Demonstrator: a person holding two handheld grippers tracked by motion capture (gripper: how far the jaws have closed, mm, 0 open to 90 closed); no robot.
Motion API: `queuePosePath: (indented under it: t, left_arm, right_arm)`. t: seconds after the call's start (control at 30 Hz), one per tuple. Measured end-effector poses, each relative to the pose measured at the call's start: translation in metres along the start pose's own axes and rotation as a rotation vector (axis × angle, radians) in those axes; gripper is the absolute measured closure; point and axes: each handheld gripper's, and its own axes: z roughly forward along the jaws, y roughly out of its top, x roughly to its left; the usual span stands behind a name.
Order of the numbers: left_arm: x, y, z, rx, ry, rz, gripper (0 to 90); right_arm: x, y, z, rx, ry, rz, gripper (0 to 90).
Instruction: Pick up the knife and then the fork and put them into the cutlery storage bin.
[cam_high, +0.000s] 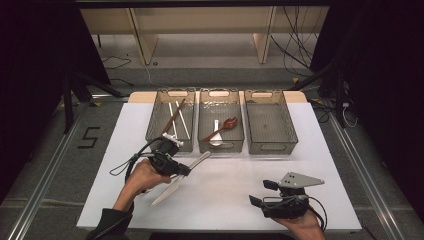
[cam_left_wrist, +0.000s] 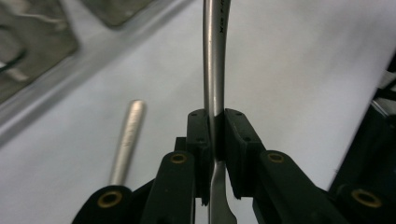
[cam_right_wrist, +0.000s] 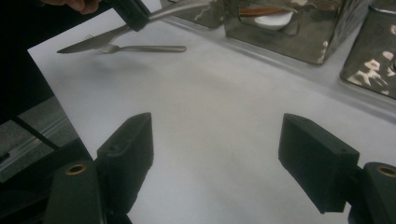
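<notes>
Step in hand, as judged: cutlery is being sorted into the bins, and a knife (cam_high: 176, 181) is lifted off the table w/ the left gripper (cam_high: 186, 170) at lower left of the high view. The knife is clamped edge-on near where handle meets blade; handle points toward upper right, blade tip toward lower left, and the whole piece appears to be held clear of the white sheet (cam_high: 225, 195). In the left gripper view the jaws are seen nearly together, pads pressed on the thin metal of the knife (cam_left_wrist: 214, 93), no gap left.

A fork (cam_right_wrist: 140, 48) is left lying flat on the sheet just beside the knife, at upper left of the right gripper view.

Next move, prob.: the knife is to be carried up-frame to a bin. The left bin (cam_high: 170, 122) holds chopsticks, the middle bin (cam_high: 221, 140) spoons, the right bin (cam_high: 270, 125) looks bare, so that one is likely meant. Grip must be kept firm, since a blade held edge-on can swivel.

The right gripper (cam_high: 260, 192) is parked at lower right, jaws spread wide, nothing between them, sheet seen beneath
</notes>
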Motion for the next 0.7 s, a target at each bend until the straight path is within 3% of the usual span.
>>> queuePosePath:
  t: [0.13, 0.4, 0.6, 0.7]
  left_arm:
    - [-0.014, 0.008, 0.007, 0.019, -0.029, 0.045, 81.0]
    - [-0.035, 0.019, 0.023, 0.042, -0.071, 0.090, 81.4]
    - [-0.044, 0.020, 0.030, 0.070, -0.089, 0.112, 81.6]
    - [-0.048, 0.021, 0.032, 0.080, -0.101, 0.124, 81.8]
  right_arm:
    - [0.008, 0.005, 0.003, -0.021, 0.004, -0.041, 27.2]
    - [0.027, 0.018, 0.012, -0.039, -0.006, -0.160, 27.5]
    - [0.037, 0.027, 0.023, -0.034, -0.036, -0.270, 27.5]
    - [0.045, 0.031, 0.031, -0.013, -0.070, -0.369, 27.6]
